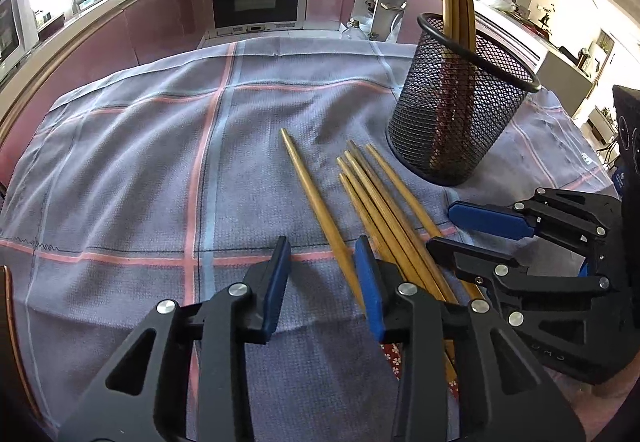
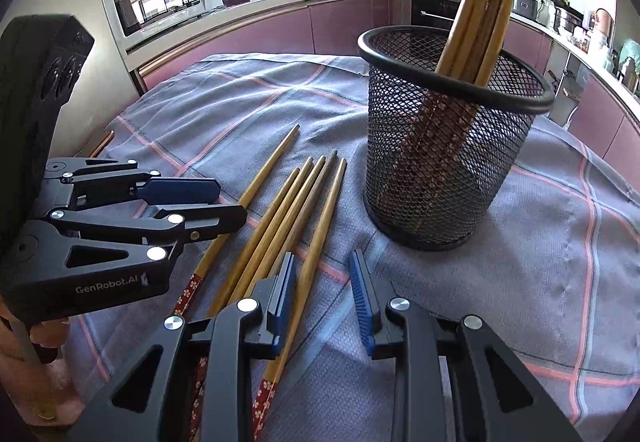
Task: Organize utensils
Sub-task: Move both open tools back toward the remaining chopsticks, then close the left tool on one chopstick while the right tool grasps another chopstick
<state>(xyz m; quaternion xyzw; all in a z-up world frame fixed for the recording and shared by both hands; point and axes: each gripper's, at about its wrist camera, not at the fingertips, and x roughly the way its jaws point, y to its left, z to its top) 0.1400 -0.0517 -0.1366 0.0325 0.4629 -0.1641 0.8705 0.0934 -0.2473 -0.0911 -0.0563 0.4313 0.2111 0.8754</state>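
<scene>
One checked cloth (image 1: 160, 170) covers the surface. On it a black mesh holder (image 2: 448, 162) stands upright, with several wooden chopsticks (image 2: 476, 14) leaning inside. Five loose chopsticks (image 2: 280, 210) lie on the cloth just beside the holder, a single chopstick (image 1: 316, 210) set slightly apart from the other four. Left tool (image 1: 322, 282): pads spread, the single chopstick lying between them, not pinched. Right tool (image 2: 322, 298): pads spread, one chopstick of the group lying between them, not pinched.

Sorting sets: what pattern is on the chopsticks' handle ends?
Red with small pale flowers on the chopsticks; clearest in the right wrist view.
</scene>
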